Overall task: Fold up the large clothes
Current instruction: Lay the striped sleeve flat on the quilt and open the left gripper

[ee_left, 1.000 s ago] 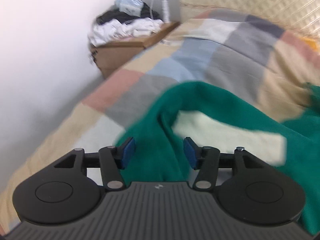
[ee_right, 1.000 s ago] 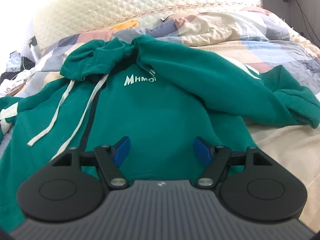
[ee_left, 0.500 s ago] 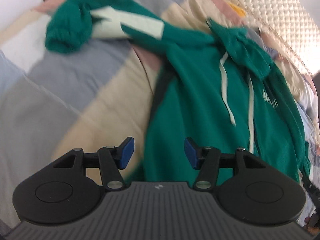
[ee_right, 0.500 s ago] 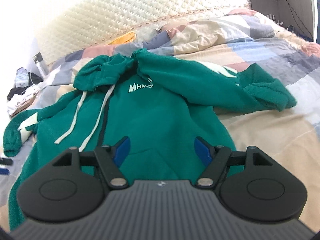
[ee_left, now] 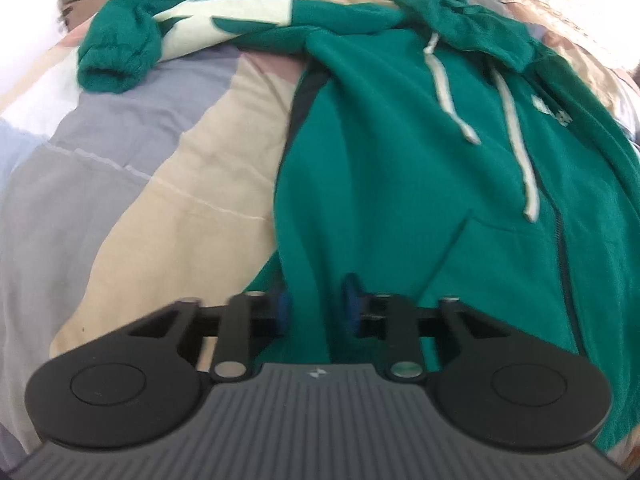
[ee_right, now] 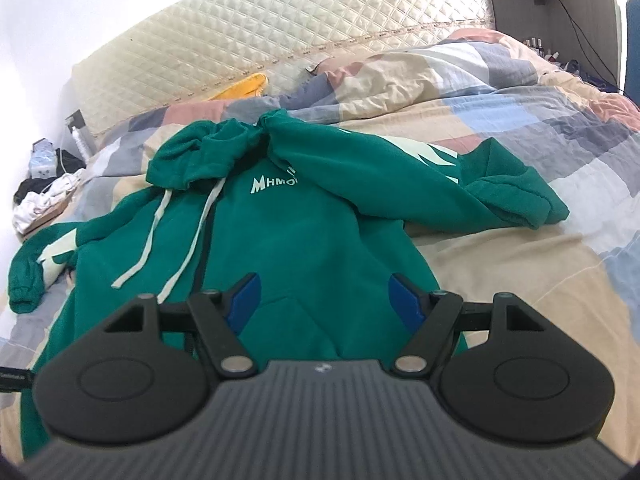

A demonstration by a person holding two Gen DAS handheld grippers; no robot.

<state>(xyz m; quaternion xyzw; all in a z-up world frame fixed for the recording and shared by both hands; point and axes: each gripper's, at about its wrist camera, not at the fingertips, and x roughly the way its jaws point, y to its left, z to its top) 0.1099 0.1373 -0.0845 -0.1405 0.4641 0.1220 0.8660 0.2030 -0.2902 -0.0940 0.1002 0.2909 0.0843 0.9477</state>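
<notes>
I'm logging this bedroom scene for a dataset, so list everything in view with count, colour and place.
hoodie: one, green with white drawstrings and chest lettering, spread face-up on the bed, sleeves out to both sides.
quilt: one, patchwork of beige, grey, blue and pink, covering the bed under the hoodie.
headboard: one, cream quilted, behind the bed.
yellow item: one, at the foot of the headboard; too hidden to identify.
pile of clothes: one, white and black, beside the bed at far left.
left hand-held gripper: one, black with blue pads, narrowly open, at the hoodie's hem edge.
right hand-held gripper: one, same colours, wide open over the hoodie's lower front.
</notes>
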